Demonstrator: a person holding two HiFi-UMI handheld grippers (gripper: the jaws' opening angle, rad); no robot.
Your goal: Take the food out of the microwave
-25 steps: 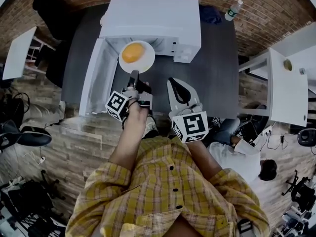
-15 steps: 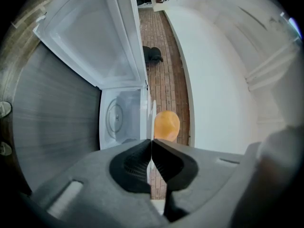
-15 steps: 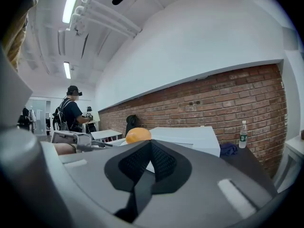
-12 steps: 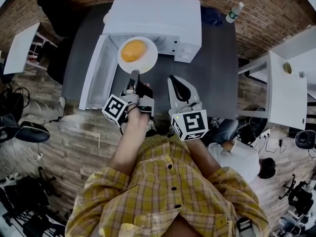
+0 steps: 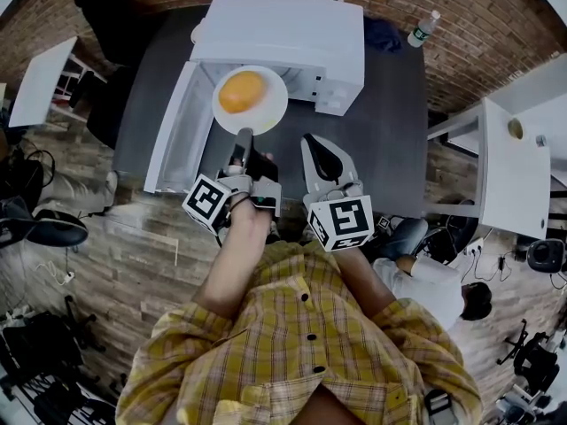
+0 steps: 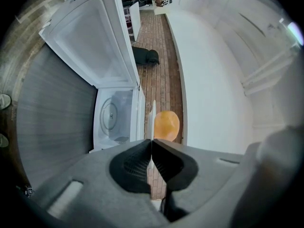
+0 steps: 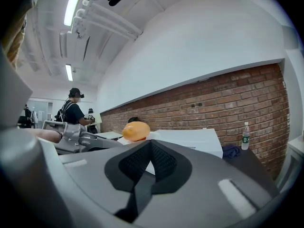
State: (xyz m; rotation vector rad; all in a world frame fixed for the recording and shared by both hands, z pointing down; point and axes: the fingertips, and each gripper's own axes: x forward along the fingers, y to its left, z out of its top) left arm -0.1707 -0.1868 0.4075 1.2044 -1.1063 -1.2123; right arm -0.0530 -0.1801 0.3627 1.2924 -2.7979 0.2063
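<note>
In the head view, the white plate (image 5: 268, 119) sits slightly larger in the picture than a second ago and a little further right. Your left gripper (image 5: 241, 141) has come up with it, while your right gripper (image 5: 320, 151) has kept its place. The left jaws pinch the near rim of the plate, which reaches out beyond the fingertips. The round orange food (image 5: 241, 91) lies on the plate, just past the jaws. Plate and food hang in front of the mouth of the white microwave (image 5: 283, 32), whose door (image 5: 171, 140) stands open on the far side of the left gripper from the right one. The right gripper is just beside the left, over the dark table (image 5: 390, 122), with its jaws pressed together on nothing.

In the left gripper view, the left gripper (image 6: 152, 145) has its pads closed on the plate (image 6: 152, 118), seen edge-on as a thin white line. The food (image 6: 166, 125) is just beyond the tips, and the microwave cavity (image 6: 113, 120) gapes further off to one side.

In the right gripper view, the pads of the right gripper (image 7: 150, 147) meet, empty. The food (image 7: 136, 130) shows above and beyond them, with the left gripper (image 7: 80, 139) beside it.
</note>
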